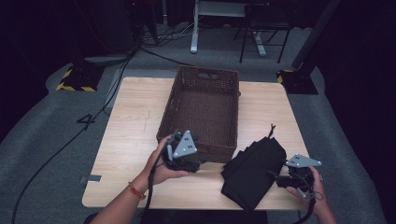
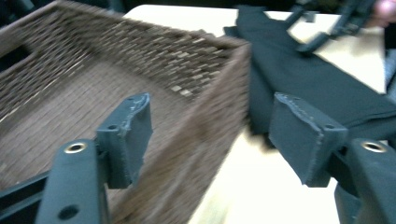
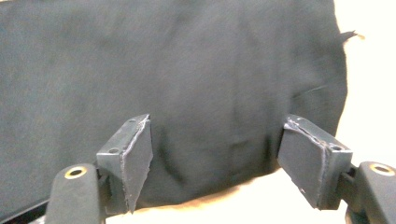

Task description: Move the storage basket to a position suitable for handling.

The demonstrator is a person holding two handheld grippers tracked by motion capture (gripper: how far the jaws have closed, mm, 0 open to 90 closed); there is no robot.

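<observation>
A folded black cloth (image 1: 254,168) lies on the wooden table (image 1: 135,116) near its front right. Behind it and to the left stands a brown wicker basket (image 1: 169,112) with nothing inside. My left gripper (image 1: 195,161) hovers at the basket's near front wall, open. In the left gripper view its jaws (image 2: 212,130) frame the basket's corner (image 2: 205,93) without touching it, with the cloth (image 2: 303,79) to the right. My right gripper (image 1: 279,179) sits at the cloth's right edge, open. Its jaws (image 3: 215,154) straddle the cloth's (image 3: 187,70) near edge without pressing on it.
Bare tabletop (image 1: 266,102) lies left and right of the basket. The table's front edge (image 1: 187,205) runs close under both hands. Grey carpet with cables (image 1: 70,140) surrounds the table, and a chair (image 1: 261,28) and desk legs stand at the back.
</observation>
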